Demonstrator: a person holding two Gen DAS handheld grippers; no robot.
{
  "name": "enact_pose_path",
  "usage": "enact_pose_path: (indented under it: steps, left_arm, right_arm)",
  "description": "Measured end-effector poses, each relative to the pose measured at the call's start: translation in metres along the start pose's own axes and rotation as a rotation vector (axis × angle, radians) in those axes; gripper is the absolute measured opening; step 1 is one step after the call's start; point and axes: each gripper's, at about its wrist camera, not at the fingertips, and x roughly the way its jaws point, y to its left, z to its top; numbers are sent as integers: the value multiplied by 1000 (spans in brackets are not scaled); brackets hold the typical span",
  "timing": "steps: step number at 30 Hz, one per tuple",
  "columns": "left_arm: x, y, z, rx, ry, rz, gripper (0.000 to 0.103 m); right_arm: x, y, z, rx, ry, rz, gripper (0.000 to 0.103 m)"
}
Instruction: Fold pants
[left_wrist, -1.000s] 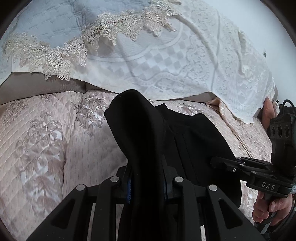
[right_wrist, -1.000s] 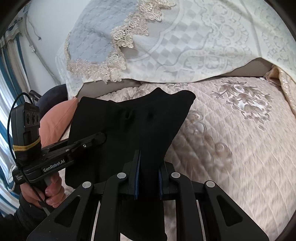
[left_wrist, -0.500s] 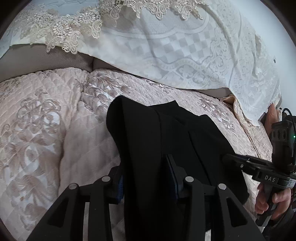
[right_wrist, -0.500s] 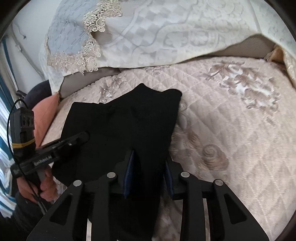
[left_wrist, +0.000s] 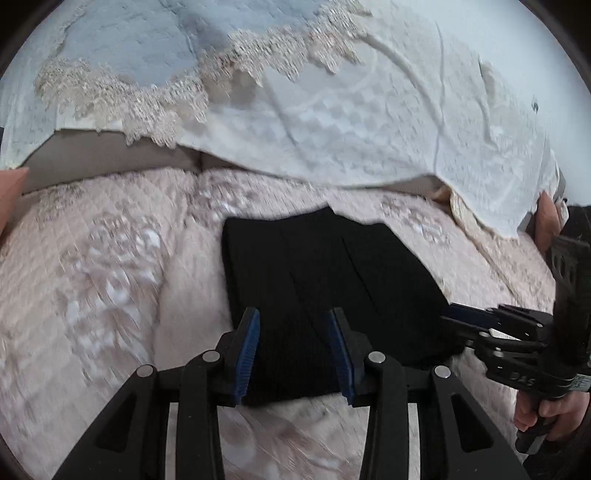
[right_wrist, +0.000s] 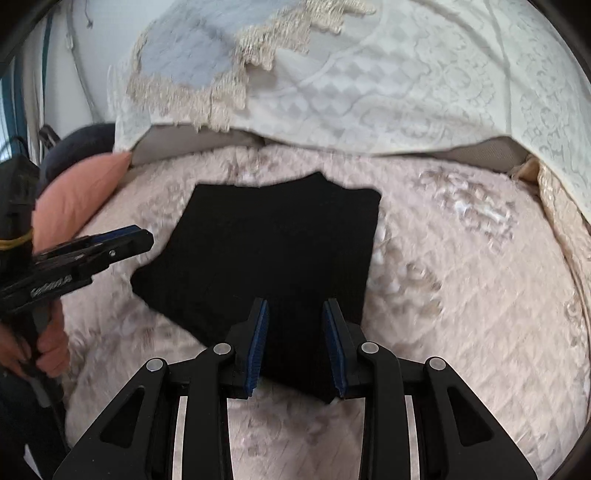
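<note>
Pants (left_wrist: 325, 291) folded flat on quilted bedspread (left_wrist: 110, 295); left gripper (left_wrist: 293, 350) and right gripper (right_wrist: 295, 343) both spread, holding nothing.

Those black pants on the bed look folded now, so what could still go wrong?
Both the left gripper and the right gripper are open just above the pants; a fingertip could snag the near edge and drag the fold open. The soft quilted bedspread may also let the stack slump.

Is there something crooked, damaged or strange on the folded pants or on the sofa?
Nothing is damaged. The black pants lie flat on the quilted cover, but the fold is uneven: a small peak sticks out at the far edge and the near left corner juts outward.
</note>
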Motion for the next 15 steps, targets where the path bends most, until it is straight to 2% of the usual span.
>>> enact_pose_path:
  steps: [3,7,12,15]
  left_arm:
    - [15,-10,-12,26,38,30,41]
    - [24,-15,-14,63,45,80,42]
    - [-9,-26,-10,40,17,108,41]
    - [-30,-35,-16,36,-2,122,41]
  right_arm:
    - [14,2,-7,-21,30,-28,31]
    - [16,-2,-3,3,40,-35,31]
    - [-16,8,-1,-5,-3,-42,31]
    - [-33,14,-7,-6,-20,-54,41]
